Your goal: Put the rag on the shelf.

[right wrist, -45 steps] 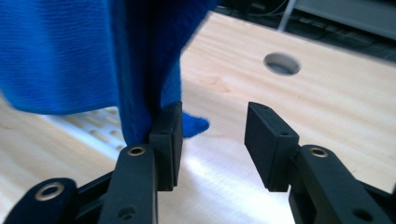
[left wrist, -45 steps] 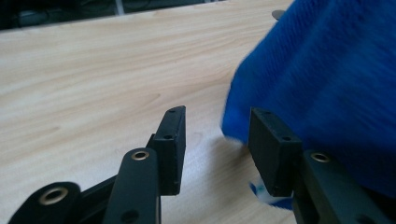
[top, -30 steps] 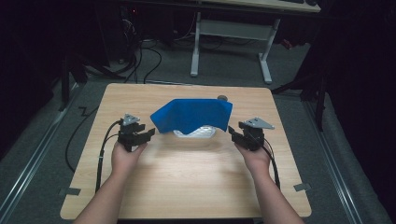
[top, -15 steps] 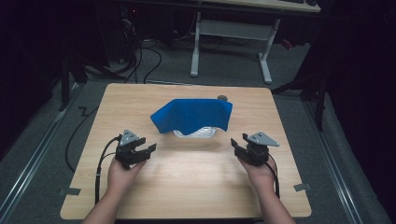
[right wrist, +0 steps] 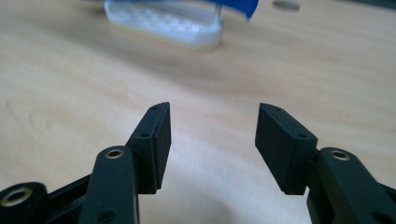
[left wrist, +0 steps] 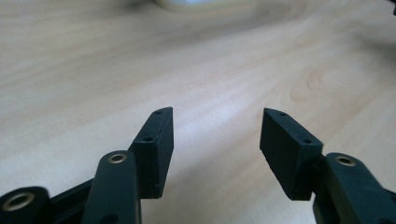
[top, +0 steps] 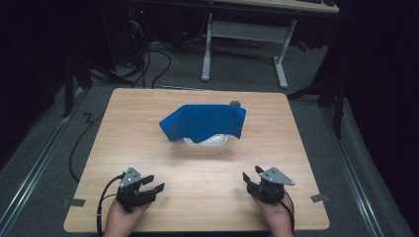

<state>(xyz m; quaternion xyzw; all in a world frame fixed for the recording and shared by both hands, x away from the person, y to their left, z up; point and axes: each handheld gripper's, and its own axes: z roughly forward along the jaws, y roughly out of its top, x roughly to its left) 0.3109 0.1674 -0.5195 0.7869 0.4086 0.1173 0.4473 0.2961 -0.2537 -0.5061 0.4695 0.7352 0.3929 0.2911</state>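
A cloth lies draped over a tray at the middle of the desk. A small disc sits just behind them. Near the front edge, well apart from the tray, rest the left hand-held gripper and the right hand-held gripper.

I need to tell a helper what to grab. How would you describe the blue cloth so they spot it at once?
Start at the wooden table and look to its middle, toward the far edge. The blue cloth lies draped over a white basket-like container, the single bright blue thing there.
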